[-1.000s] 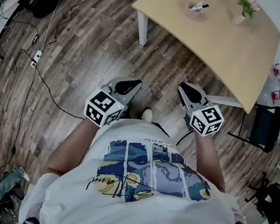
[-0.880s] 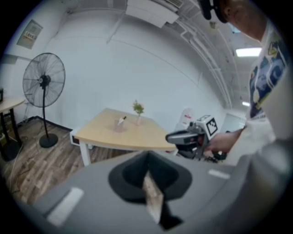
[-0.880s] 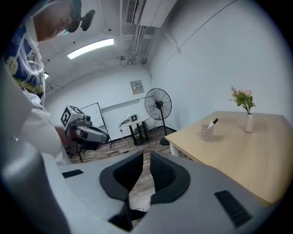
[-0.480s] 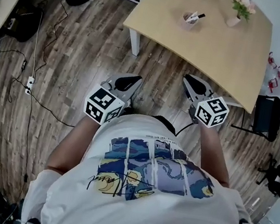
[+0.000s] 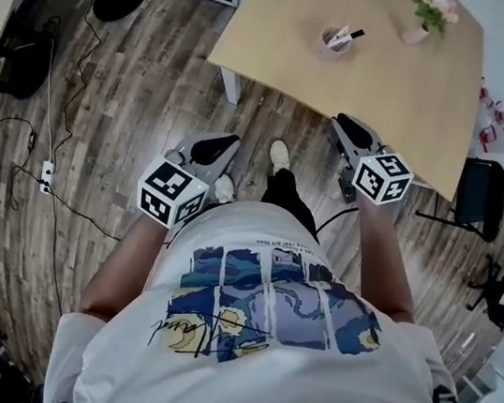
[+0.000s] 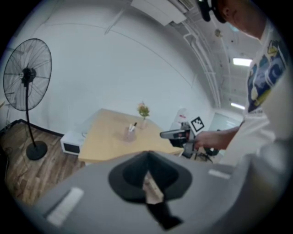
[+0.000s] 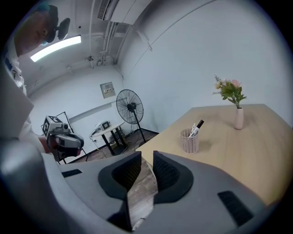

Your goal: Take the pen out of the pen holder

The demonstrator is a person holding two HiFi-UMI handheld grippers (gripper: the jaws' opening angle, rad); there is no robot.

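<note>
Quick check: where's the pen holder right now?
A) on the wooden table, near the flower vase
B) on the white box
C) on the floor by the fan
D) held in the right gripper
A: the pen holder stands on the table with the pen in it, close to the flower vase.

Pen holder [image 5: 334,41]: small, pale, perforated cylinder, upright, open top. It stands on the light wood table [image 5: 285,54], well in from the near edge and roughly midway between the left and right edges. Pen [image 5: 347,37]: white barrel with a black end. It sits in the holder, leaning, with the black end poking out above the rim.
</note>
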